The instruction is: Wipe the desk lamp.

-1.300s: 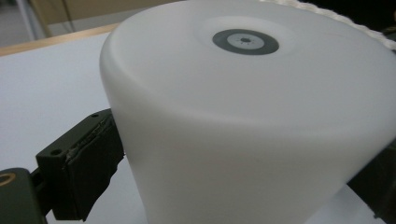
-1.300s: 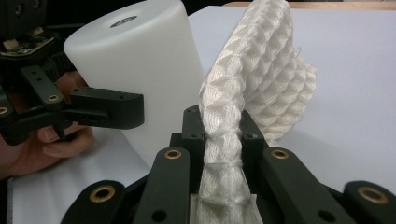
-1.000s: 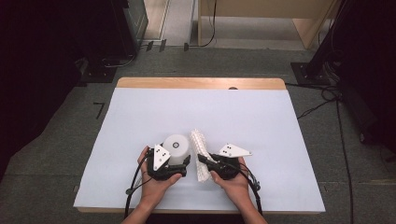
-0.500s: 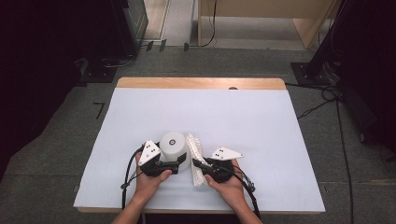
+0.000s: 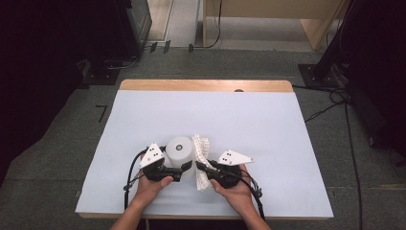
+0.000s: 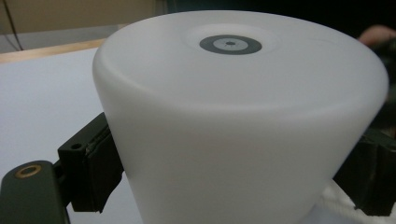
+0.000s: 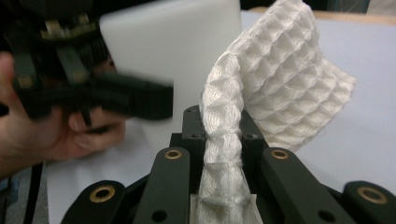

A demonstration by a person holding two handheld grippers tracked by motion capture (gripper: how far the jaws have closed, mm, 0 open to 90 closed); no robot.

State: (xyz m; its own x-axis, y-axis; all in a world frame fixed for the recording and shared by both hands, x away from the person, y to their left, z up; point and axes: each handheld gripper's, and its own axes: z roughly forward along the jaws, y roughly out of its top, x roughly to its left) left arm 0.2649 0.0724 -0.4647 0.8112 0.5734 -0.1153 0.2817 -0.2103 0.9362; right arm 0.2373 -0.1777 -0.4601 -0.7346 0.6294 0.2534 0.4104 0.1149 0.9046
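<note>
A: High view: white table [image 5: 268,124] fills mid-frame, dark room and grey floor [image 5: 62,143] around it. Step?

B: Wiping the cup, I'd say. Upside-down white cup [image 5: 180,152], lower centre, is clamped by the left gripper [image 5: 178,173]. Right gripper [image 5: 201,167] pinches a waffle cloth [image 5: 201,160] beside it.

A: Next?

B: Probably press the cloth to the cup's side and rub.

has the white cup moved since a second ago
Yes. The white cup in the left gripper has shifted slightly left and toward the table's near edge.
</note>
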